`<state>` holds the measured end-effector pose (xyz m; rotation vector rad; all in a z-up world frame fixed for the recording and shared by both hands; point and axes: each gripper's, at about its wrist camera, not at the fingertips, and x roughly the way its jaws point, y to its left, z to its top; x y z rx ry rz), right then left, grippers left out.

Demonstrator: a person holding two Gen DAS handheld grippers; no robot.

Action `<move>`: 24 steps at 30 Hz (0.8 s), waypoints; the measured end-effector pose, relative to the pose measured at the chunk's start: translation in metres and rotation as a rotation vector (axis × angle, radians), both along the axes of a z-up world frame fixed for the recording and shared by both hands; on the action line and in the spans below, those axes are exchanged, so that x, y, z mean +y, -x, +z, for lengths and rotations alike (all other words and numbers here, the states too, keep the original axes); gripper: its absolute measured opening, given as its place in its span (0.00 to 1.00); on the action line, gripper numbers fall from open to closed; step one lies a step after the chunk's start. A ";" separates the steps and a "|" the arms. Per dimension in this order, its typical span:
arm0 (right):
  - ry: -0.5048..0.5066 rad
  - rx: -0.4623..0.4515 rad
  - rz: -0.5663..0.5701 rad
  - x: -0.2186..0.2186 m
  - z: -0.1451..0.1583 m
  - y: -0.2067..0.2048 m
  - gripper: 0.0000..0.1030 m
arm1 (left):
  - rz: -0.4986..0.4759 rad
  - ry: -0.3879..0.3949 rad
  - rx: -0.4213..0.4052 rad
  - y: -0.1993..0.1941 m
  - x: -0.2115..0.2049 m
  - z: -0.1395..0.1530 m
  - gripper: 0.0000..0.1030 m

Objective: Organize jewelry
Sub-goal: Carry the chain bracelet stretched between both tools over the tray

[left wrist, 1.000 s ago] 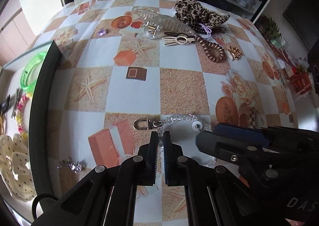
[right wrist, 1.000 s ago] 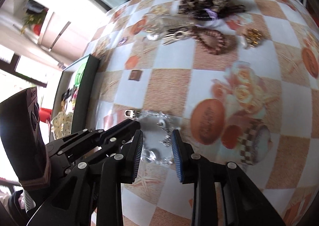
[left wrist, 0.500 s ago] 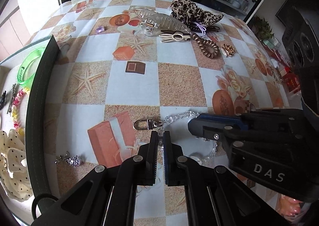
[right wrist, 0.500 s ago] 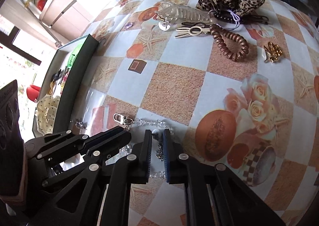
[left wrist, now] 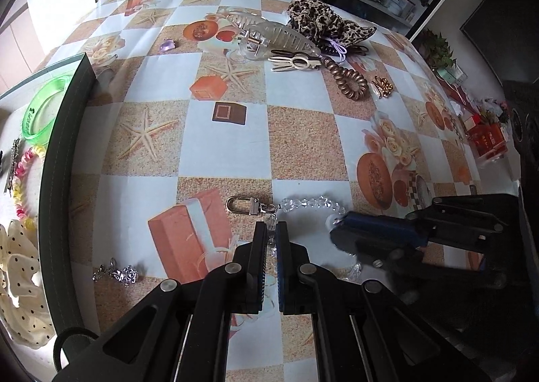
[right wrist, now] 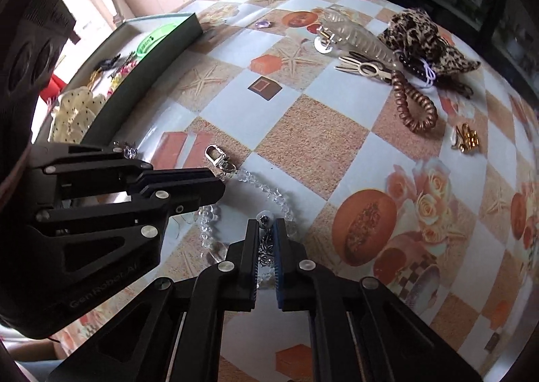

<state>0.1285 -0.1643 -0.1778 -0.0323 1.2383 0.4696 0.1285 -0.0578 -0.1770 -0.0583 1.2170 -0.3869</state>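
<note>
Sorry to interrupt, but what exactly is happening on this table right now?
A person is sorting jewelry with two hand-held grippers. The left gripper is clamped on the clear bead chain near its gold clasp; the right gripper has just been closing on the chain's small metal charm. The chain lies on the tablecloth, outside the tray.

You could not see where the crystal bead chain (left wrist: pixel 311 204) ran once it passed behind the left gripper (left wrist: pixel 271 234) and under the right gripper (left wrist: pixel 340 230), whose fingers were smeared by motion blur. The tray (left wrist: pixel 55 180) was cut off by the left edge, so its cream dotted scrunchie (left wrist: pixel 17 281) showed only partly. The small silver piece (left wrist: pixel 116 273) beside the tray was too tiny for you to identify.
</note>
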 end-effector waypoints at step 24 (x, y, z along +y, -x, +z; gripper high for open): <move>-0.249 0.117 -0.371 -0.064 0.064 0.041 0.07 | 0.024 0.090 -0.035 0.042 0.019 0.089 0.08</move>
